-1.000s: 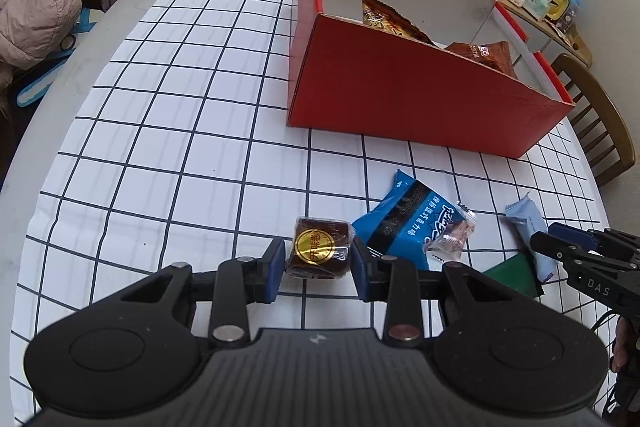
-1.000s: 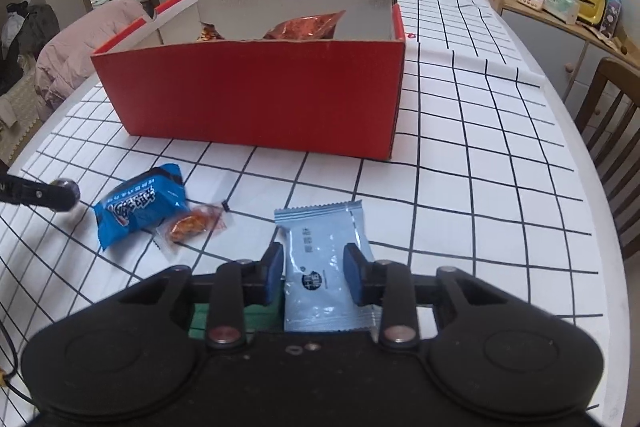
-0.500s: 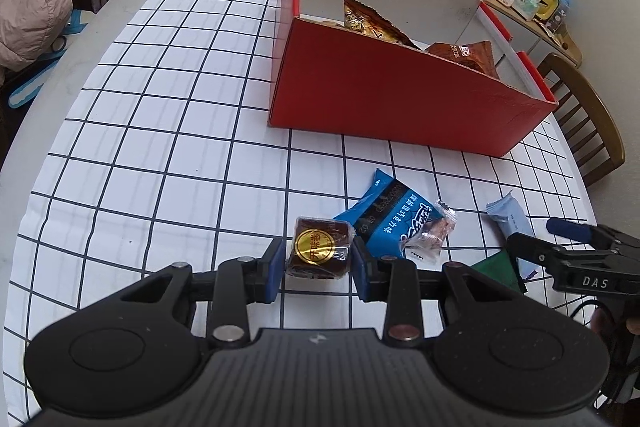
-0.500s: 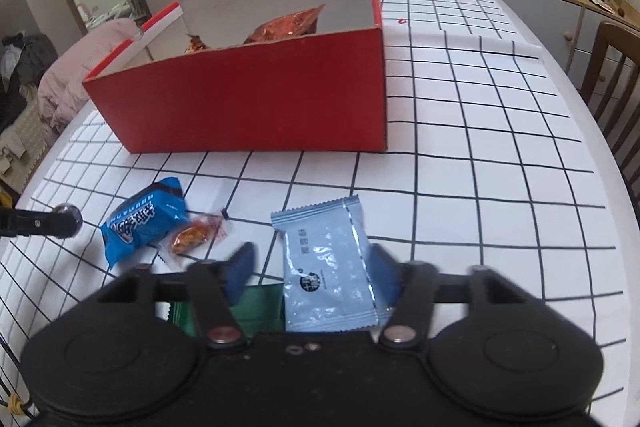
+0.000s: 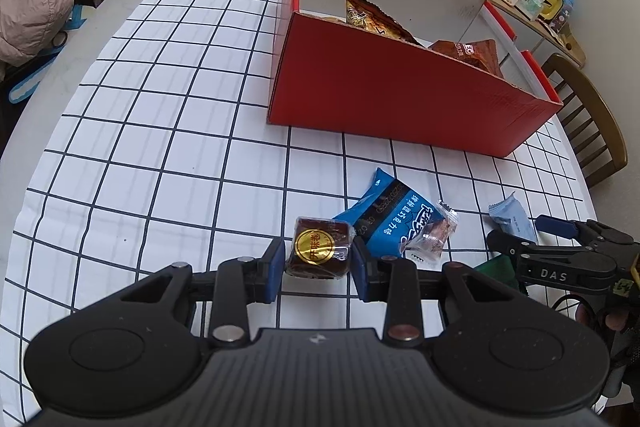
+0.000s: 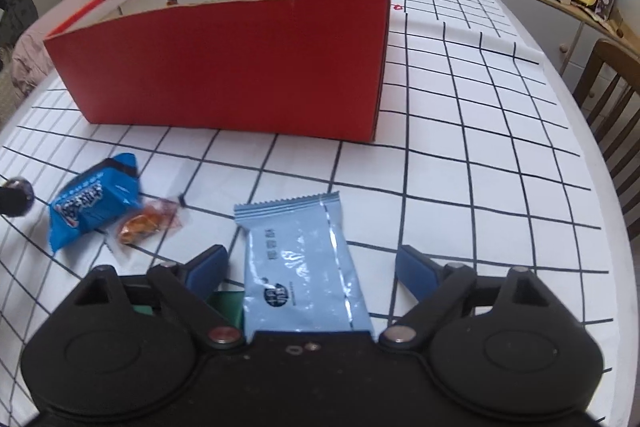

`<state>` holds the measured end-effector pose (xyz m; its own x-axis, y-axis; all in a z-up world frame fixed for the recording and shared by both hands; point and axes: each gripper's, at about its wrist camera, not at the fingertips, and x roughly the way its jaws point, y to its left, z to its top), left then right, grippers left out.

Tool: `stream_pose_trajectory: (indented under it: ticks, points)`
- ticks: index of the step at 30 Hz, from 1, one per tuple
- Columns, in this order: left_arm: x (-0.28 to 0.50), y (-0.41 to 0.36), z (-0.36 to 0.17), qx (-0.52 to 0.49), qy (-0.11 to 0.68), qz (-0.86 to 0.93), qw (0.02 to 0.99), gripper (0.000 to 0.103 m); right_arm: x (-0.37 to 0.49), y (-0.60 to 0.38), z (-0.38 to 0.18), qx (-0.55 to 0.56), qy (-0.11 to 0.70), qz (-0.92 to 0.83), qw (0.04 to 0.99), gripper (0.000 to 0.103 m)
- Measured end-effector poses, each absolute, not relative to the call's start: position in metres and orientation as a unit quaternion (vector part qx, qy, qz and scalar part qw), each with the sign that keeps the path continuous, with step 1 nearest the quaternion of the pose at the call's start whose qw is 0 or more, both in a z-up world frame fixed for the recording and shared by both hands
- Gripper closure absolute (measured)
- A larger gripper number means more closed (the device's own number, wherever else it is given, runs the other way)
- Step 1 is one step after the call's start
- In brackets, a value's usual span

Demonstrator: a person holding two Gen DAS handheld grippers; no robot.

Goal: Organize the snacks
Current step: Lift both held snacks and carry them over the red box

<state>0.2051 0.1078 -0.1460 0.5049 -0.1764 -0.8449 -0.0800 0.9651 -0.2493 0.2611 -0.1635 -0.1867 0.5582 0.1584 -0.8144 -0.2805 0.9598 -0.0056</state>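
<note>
The left claw point(image 5: 319, 269) grips a small brown cake point(image 5: 320, 247) with a gold label, pads pressed to its sides, apparently so it can be carried to the box. The right claw point(image 6: 312, 269) stands wide with its jaws closing around a pale blue packet point(image 6: 302, 267) that lies flat on the worktop point(image 6: 500, 187), neither pad touching it; straddling it probably sets up a grasp across its width. Further out lie a blue snack bag point(image 5: 394, 217) and a clear-wrapped candy point(image 5: 430, 237), touching each other and waiting their turn. Beyond them sits the red box point(image 5: 400, 99), open-topped, with several brown and orange packs already inside.
</note>
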Motion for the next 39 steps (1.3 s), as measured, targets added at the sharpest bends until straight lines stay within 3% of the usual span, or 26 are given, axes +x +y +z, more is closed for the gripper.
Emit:
stream_pose_trajectory:
  ticks: [9, 15, 18, 20, 22, 24, 28, 39]
  points:
    - [0.203, 0.107, -0.146, -0.129, 0.498, -0.028, 0.857, 0.069, 0.265, -0.161, -0.188, -0.066, 0.471, 0.111, 0.873, 0.000]
    - [0.199, 0.105, -0.144, -0.129, 0.498, -0.030, 0.857, 0.069, 0.269, -0.158, -0.188, -0.071, 0.481, 0.107, 0.867, 0.001]
    - [0.199, 0.104, -0.143, -0.128, 0.498, -0.030, 0.857, 0.069, 0.266, -0.156, -0.187, -0.073, 0.473, 0.108, 0.872, 0.009]
    - [0.197, 0.104, -0.142, -0.127, 0.497, -0.031, 0.858, 0.069, 0.263, -0.152, -0.184, -0.076, 0.464, 0.113, 0.875, 0.021]
    - [0.196, 0.104, -0.141, -0.127, 0.497, -0.033, 0.858, 0.069, 0.262, -0.149, -0.181, -0.076, 0.459, 0.115, 0.878, 0.039]
    - [0.194, 0.104, -0.140, -0.126, 0.496, -0.034, 0.859, 0.069, 0.261, -0.147, -0.179, -0.076, 0.457, 0.114, 0.879, 0.048]
    - [0.192, 0.104, -0.138, -0.124, 0.495, -0.036, 0.859, 0.069, 0.259, -0.147, -0.177, -0.076, 0.453, 0.109, 0.881, 0.055]
    - [0.190, 0.103, -0.117, -0.126, 0.476, -0.043, 0.869, 0.069, 0.239, -0.140, -0.146, -0.090, 0.403, 0.108, 0.904, 0.056]
